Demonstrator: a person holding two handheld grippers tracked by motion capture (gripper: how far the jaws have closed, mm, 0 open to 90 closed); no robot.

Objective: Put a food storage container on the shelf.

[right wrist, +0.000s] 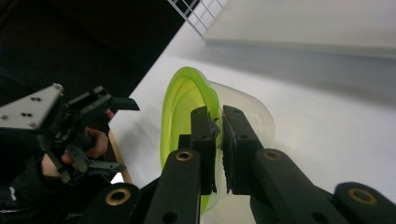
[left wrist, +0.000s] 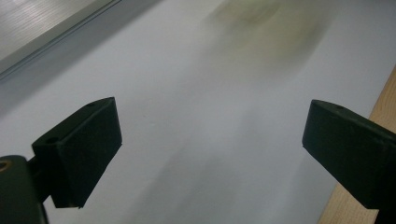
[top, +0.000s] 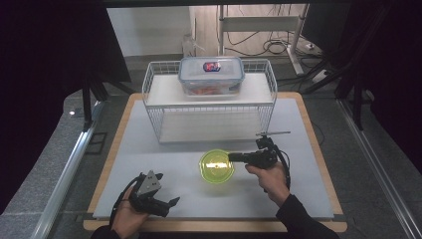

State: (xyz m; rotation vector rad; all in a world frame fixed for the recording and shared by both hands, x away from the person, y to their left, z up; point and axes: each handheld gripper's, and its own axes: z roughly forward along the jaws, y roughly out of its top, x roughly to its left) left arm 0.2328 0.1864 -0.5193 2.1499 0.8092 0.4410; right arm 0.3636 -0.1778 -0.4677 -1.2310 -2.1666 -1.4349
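R gripper jaws hide green bowl rim.

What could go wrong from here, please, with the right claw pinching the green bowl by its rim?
The right claw grips the green bowl by one thin edge of its rim, so it may tilt or slip out when lifted. The wire rack stands close behind the bowl; a lift or swing forward could knock it. The left claw is open on the mat and gives no support.

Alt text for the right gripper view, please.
The right tongs are closed on the rim of a green bowl on the white table. At left, a hand holds the left tongs, open; a wire shelf stands behind.
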